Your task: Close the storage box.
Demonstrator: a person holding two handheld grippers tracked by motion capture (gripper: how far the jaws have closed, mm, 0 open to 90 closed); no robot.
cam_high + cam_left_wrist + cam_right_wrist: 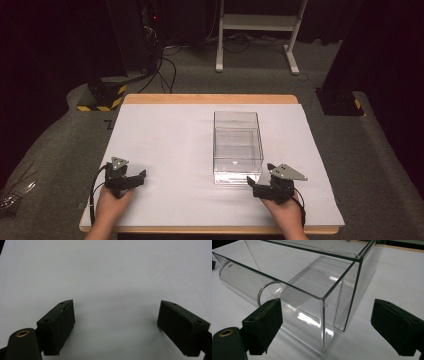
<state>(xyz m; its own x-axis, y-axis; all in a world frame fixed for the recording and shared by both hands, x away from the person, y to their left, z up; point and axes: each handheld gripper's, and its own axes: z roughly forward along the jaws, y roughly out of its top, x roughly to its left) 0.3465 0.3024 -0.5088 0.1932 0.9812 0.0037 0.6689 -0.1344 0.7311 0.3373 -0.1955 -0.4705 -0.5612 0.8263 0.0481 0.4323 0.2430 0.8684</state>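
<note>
Currently right gripper [263,184] spread, jaws flanking near corner of clear box [238,146] at its 5 o'clock. Left gripper [131,176] spread, idle at 8 o'clock. Advise: square jaws on one wall before closing; acrylic likely slippery.

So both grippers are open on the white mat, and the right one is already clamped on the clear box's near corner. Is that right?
Not quite: the right gripper is open and not clamped. In the right gripper view its jaws stand wide apart either side of the clear box corner, touching nothing. The left gripper is open over the white mat, as you said.
</note>
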